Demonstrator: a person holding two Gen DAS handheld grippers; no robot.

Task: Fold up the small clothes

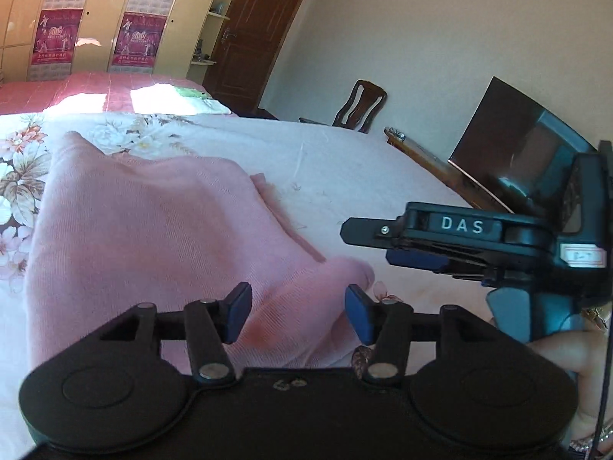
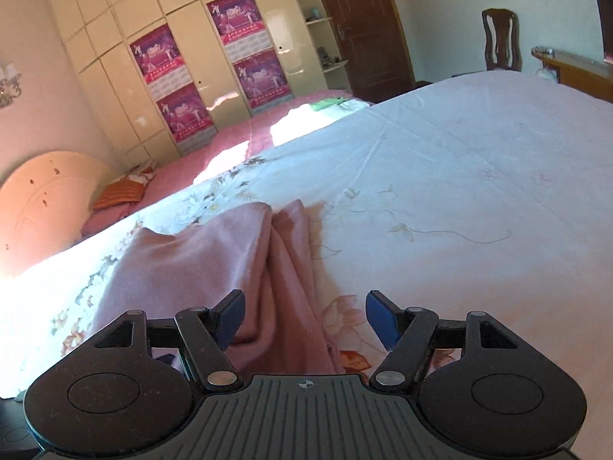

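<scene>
A small pink knit garment [image 1: 153, 230] lies on the floral bedsheet [image 1: 345, 161], folded over itself with a seam edge running down its right side. My left gripper [image 1: 299, 314] is open, its blue pads either side of the garment's near corner, just above the cloth. My right gripper shows from the side in the left wrist view [image 1: 413, 245], to the right of the garment, over bare sheet. In the right wrist view the same garment [image 2: 199, 268] lies ahead with a deep fold down its middle. My right gripper [image 2: 304, 320] is open over its near right edge.
The bed's sheet [image 2: 459, 176] stretches wide to the right. A second bed with a pink cover [image 2: 237, 145] stands behind, then a wardrobe with posters [image 2: 245, 38]. A door [image 2: 360, 19], a wooden chair [image 1: 360, 107], a dark TV screen [image 1: 509, 142] stand beyond.
</scene>
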